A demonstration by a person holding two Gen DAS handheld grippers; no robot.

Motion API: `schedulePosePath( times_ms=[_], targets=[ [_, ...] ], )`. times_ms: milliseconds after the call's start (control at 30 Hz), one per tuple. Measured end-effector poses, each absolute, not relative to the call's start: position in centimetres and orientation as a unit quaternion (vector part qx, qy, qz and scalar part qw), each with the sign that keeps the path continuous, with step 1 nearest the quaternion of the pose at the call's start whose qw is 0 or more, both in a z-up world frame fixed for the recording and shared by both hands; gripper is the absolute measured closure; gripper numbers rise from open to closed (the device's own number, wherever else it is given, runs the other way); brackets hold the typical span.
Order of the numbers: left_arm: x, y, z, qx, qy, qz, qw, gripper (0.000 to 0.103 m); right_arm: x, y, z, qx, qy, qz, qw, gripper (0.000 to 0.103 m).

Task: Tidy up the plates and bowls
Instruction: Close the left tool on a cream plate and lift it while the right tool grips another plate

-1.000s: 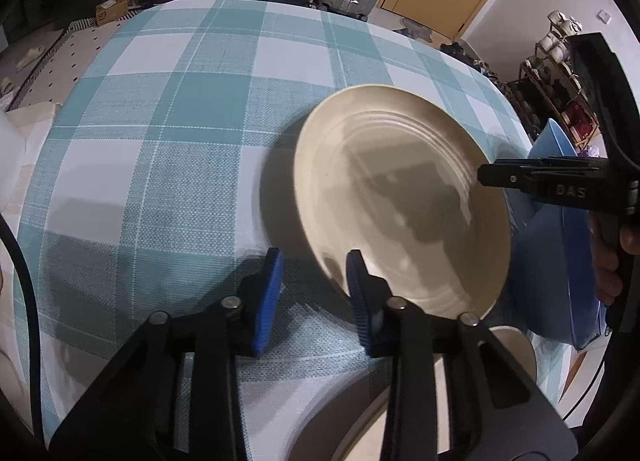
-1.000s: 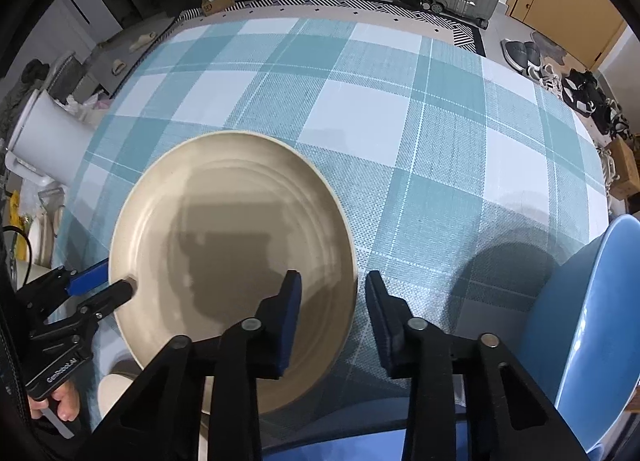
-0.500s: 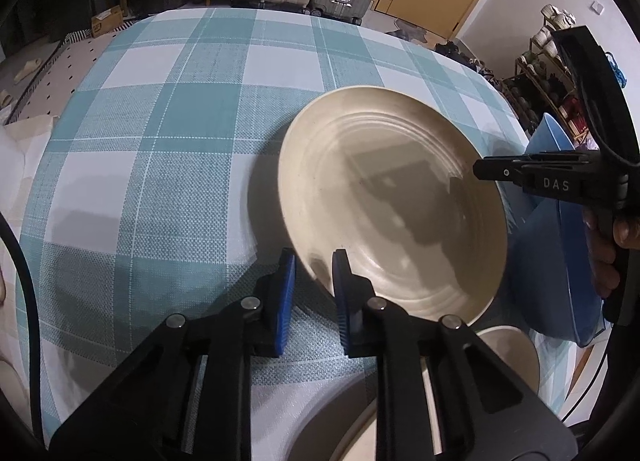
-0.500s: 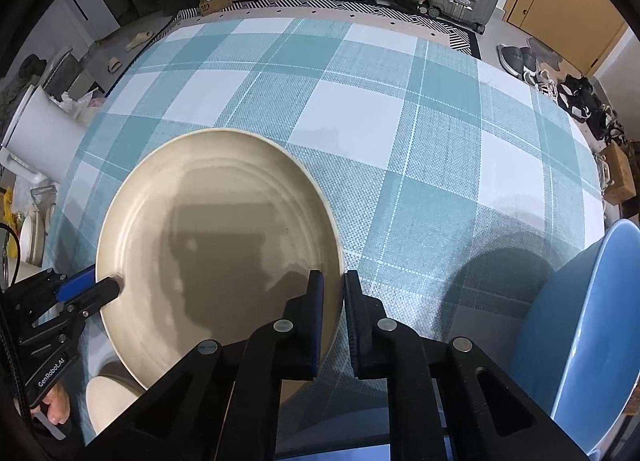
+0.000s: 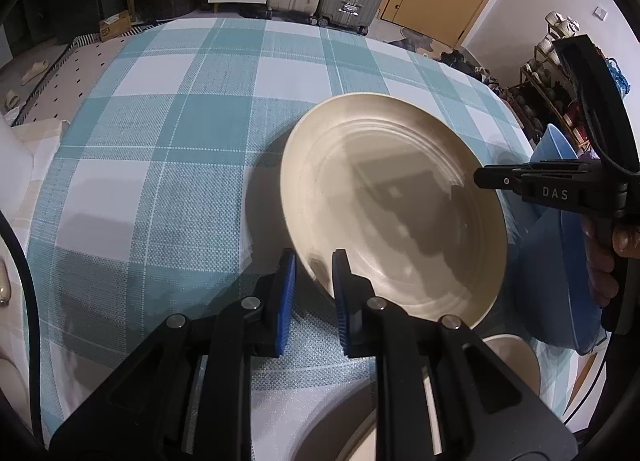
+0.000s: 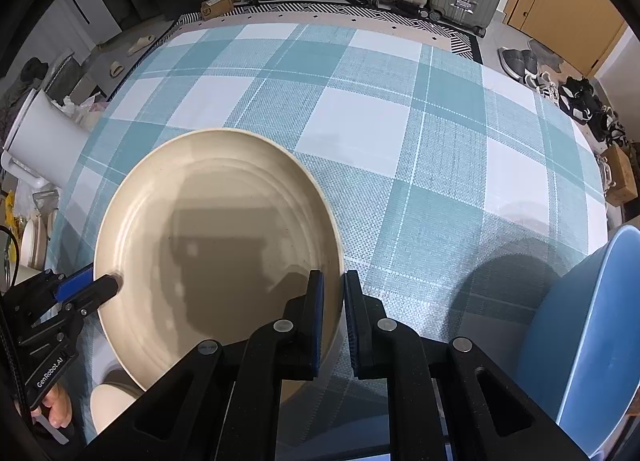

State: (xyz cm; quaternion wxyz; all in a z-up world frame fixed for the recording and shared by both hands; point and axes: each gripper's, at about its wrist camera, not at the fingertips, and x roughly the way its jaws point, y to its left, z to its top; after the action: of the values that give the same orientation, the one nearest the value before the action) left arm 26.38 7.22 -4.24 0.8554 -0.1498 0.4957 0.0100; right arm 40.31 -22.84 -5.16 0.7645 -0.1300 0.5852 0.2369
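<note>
Plaid-clothed table (image 6: 360, 121), blue bowl (image 6: 580, 341)

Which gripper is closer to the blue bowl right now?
Right. The right gripper grips the cream plate's rim on the side facing the blue bowl; the left gripper holds the plate's opposite rim.

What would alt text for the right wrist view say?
A cream plate is clamped at its near rim by the right gripper and at its left rim by the left gripper, above a teal checked tablecloth. A blue bowl sits at right.
</note>
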Motion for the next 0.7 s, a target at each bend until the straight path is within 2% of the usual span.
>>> schedulePosePath(
  times_ms=[700],
  targets=[
    [23.2,7.5,0.6,-0.147,0.457,0.019,0.877,0.088,37.7,-23.0,0.2,-0.119,0.547,0.25,0.79,0.092]
  ],
)
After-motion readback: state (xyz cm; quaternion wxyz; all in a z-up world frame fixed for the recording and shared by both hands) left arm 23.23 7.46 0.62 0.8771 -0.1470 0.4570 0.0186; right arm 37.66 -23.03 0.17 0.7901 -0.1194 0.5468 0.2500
